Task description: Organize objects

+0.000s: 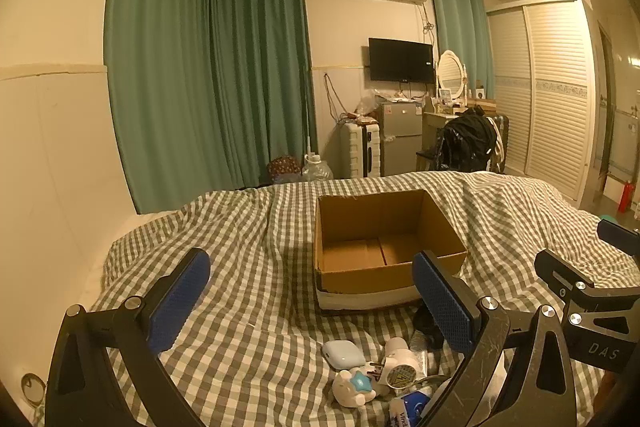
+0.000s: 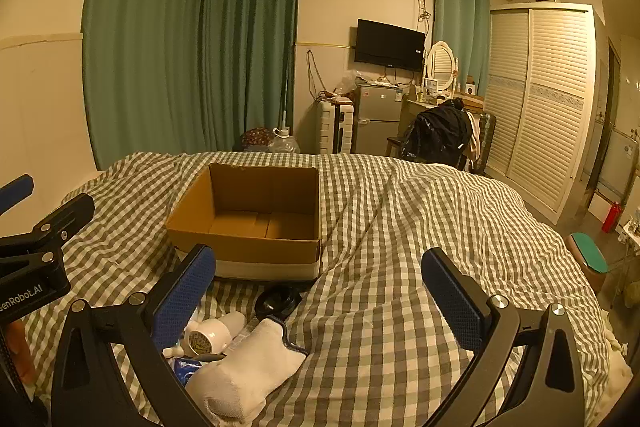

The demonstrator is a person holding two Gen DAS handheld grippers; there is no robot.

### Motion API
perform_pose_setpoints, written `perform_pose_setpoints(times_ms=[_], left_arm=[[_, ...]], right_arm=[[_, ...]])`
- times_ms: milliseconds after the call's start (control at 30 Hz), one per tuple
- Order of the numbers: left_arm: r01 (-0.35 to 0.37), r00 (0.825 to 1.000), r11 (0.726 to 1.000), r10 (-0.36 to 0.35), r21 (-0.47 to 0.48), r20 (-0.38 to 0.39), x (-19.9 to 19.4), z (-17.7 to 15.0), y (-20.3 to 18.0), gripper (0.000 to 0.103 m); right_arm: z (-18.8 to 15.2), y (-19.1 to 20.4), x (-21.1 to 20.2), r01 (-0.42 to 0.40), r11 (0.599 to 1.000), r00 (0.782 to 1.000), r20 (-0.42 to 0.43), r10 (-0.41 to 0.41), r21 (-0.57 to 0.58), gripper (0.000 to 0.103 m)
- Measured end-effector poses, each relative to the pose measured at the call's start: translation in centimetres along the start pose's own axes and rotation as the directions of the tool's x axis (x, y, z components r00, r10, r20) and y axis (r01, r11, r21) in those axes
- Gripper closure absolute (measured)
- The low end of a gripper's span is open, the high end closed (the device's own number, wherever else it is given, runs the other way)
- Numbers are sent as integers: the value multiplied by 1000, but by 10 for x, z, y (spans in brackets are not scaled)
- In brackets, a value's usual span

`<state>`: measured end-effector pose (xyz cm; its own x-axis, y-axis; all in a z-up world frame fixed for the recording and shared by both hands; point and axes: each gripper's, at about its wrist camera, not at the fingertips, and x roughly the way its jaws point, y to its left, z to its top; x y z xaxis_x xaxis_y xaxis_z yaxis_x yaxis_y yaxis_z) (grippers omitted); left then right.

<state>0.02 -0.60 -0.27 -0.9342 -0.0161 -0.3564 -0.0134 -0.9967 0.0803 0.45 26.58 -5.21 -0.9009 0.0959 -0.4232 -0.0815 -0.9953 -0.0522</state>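
Observation:
An open, empty cardboard box (image 1: 380,247) (image 2: 256,219) stands on the checked bedspread. Small objects lie in a pile in front of it: a pale blue case (image 1: 342,353), a white plug adapter (image 1: 398,363) (image 2: 208,335), a white toy with a blue star (image 1: 354,387), a white sock (image 2: 248,371) and a black round object (image 2: 278,301). My left gripper (image 1: 316,295) is open and empty, above the bed just left of the pile. My right gripper (image 2: 320,291) is open and empty, above the bed right of the pile. Each gripper shows at the edge of the other's view.
The checked bedspread (image 2: 420,227) covers the whole bed. Beyond the bed stand green curtains (image 1: 208,79), a suitcase (image 1: 358,147), a small fridge (image 1: 400,137), a chair with a black backpack (image 1: 468,143) and a white wardrobe (image 2: 536,99). A wall runs along the left.

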Motion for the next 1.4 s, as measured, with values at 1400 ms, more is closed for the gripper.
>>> perform_pose_setpoints(times_ms=[1400], left_arm=[[48,999,999,-48,2,-18,1,-2,4,0]], right_arm=[[-1,16,-3,-39,998,999,-15,39,-48,0]])
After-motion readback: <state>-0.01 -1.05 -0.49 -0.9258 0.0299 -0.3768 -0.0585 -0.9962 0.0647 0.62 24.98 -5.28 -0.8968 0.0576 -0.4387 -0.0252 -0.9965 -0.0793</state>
